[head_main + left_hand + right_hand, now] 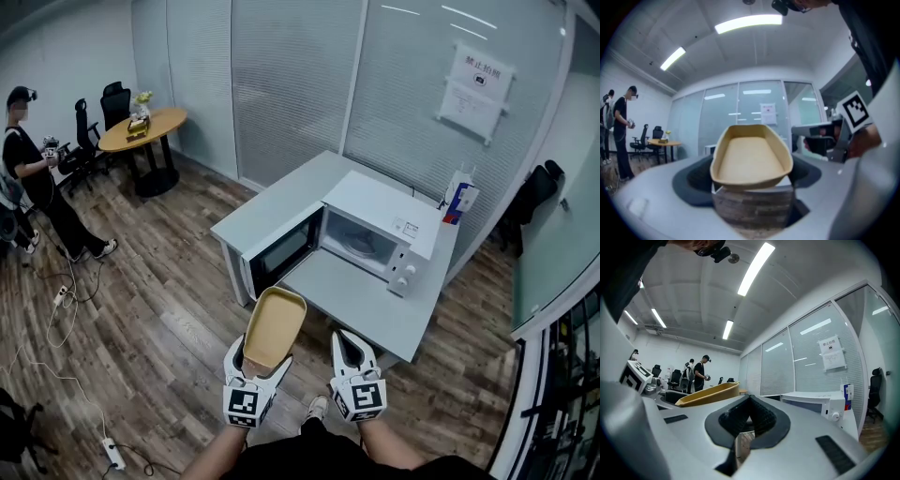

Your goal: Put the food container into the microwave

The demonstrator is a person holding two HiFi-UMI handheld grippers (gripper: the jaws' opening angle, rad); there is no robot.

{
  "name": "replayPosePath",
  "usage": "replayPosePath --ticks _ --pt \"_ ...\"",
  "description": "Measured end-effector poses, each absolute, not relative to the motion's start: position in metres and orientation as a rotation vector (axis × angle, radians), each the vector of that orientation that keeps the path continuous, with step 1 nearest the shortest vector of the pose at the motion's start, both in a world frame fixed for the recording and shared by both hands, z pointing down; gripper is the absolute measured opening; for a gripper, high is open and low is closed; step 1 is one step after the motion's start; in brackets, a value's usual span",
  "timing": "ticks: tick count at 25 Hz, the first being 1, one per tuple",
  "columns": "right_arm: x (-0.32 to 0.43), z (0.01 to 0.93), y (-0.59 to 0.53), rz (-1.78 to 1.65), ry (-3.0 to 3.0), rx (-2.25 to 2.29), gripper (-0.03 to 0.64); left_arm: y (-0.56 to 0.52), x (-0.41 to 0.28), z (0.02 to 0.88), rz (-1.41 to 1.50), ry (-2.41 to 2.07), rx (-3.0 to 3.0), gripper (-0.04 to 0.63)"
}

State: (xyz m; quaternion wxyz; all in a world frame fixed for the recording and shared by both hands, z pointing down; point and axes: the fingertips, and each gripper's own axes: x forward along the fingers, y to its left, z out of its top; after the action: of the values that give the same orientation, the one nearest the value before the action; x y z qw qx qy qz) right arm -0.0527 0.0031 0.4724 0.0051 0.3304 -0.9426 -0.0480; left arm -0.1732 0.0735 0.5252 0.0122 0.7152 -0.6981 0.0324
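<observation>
A tan, empty food container [274,327] is held up in front of me by my left gripper [255,364], which is shut on its near end. In the left gripper view the food container [751,157] sticks out forward between the jaws. My right gripper [352,353] hangs beside it, shut with nothing in it; its pads [751,414] meet in the right gripper view. The white microwave [375,232] stands on the grey table [281,200] ahead, its door [281,253] swung open to the left and the cavity showing. Both grippers are short of the table's near edge.
A blue and white carton [458,199] stands behind the microwave by the glass wall. A person [37,178] stands far left near a round wooden table [142,129] and office chairs. Cables and a power strip [112,454] lie on the wood floor at left.
</observation>
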Motion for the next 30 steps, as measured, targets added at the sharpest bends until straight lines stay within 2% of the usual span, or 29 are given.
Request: replayPosePath --ticks 4,30 --pt "-0.056 0.470 -0.025 -0.264 -2.942 1.025 -0.002 0.033 -0.172 0.523 0.081 -2.151 2.246 0.469" --pt "-0.016 0.504 -0.220 -0.058 -2.906 1.065 -0.002 -0.154 -0.144 0.551 0.168 -2.084 2.207 0.469"
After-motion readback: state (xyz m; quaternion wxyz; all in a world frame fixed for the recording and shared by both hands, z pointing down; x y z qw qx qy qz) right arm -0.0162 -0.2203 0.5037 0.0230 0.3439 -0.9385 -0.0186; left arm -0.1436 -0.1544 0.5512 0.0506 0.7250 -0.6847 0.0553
